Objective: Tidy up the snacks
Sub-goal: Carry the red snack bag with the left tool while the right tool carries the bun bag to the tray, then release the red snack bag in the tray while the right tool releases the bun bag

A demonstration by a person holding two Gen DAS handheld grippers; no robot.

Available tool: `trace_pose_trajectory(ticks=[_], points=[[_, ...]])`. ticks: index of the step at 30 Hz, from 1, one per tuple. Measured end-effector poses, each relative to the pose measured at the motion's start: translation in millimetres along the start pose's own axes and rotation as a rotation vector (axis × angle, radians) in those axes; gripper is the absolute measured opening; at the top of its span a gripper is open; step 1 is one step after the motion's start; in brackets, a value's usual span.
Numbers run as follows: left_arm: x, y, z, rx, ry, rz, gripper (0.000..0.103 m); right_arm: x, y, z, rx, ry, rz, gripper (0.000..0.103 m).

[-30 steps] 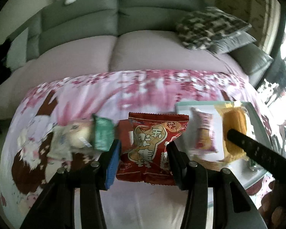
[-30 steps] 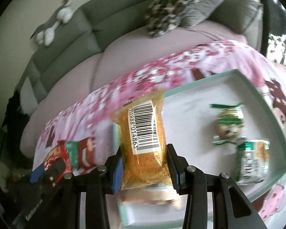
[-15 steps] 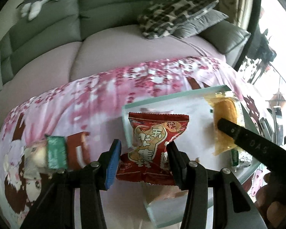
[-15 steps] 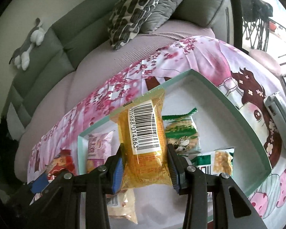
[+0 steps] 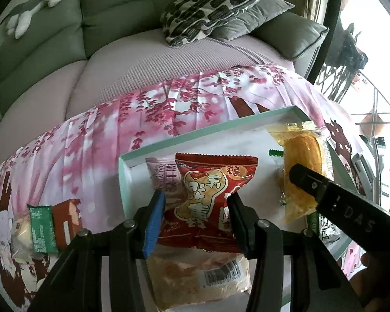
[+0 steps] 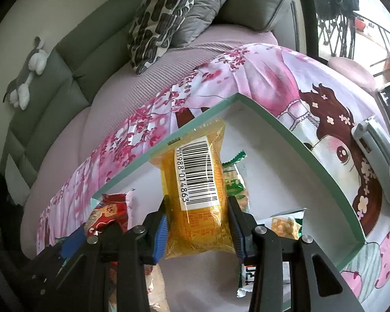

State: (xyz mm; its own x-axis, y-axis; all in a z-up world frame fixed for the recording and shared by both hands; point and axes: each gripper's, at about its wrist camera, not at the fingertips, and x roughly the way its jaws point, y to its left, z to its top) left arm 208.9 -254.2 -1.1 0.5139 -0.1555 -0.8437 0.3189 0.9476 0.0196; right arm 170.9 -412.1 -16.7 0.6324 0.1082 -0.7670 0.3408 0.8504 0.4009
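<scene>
The left gripper (image 5: 195, 205) has its jaws clamped on a red snack packet (image 5: 210, 197), held over the left end of the mint-rimmed tray (image 5: 195, 136). Beneath it lies a clear-wrapped pastry (image 5: 202, 278). The right gripper (image 6: 198, 223) pinches a yellow cake packet (image 6: 195, 195) over a green-striped packet (image 6: 234, 179). Left, outside the tray, a green-and-brown packet (image 5: 49, 226) rests on the pink floral cloth (image 5: 104, 135); beyond, sofa with patterned cushion (image 5: 215, 5)
</scene>
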Motion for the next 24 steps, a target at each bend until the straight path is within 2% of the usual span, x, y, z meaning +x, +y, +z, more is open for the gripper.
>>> trace_pose_trajectory(ticks=[11,14,24], points=[[2.8,-0.7,0.8,0.005,-0.003,0.004,0.051,-0.9,0.1,-0.6,0.002,-0.003,0.001,0.044],[1.6,0.1,0.7,0.002,0.005,0.0,0.065,-0.9,-0.2,-0.7,0.002,-0.001,0.001,0.044],[-14.4,5.0,4.6,-0.008,-0.02,0.018,0.067,-2.8,1.1,-0.7,-0.004,-0.003,-0.007,0.046]])
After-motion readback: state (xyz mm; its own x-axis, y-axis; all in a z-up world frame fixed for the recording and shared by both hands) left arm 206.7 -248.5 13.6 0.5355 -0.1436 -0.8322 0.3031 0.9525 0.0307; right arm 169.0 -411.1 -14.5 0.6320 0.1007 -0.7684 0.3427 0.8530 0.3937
